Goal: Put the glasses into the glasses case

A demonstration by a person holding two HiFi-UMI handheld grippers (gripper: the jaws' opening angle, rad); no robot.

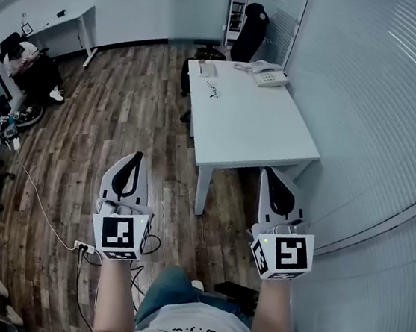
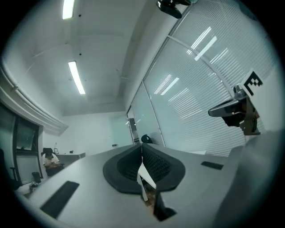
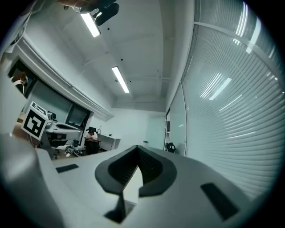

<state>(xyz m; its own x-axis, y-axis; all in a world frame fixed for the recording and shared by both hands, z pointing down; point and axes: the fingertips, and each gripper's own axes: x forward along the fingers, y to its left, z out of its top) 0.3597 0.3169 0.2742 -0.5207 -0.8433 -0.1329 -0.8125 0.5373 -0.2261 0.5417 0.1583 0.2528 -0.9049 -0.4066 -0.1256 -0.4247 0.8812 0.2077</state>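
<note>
Now | step: approach | my left hand-held gripper (image 1: pixel 137 157) and right hand-held gripper (image 1: pixel 271 174) are closed, holding nothing | glasses (image 1: pixel 213 91) lie on the worktop (image 1: pixel 257 134), near what looks like the glasses case (image 1: pixel 207 68), well apart from me | tip: I should step close; spread the jaws before reaching

Thin dark-framed glasses (image 1: pixel 214 91) lie on the white table (image 1: pixel 257 130), near its far left edge. The pale glasses case (image 1: pixel 207 68) rests just beyond them, at the table's far left corner.
</note>
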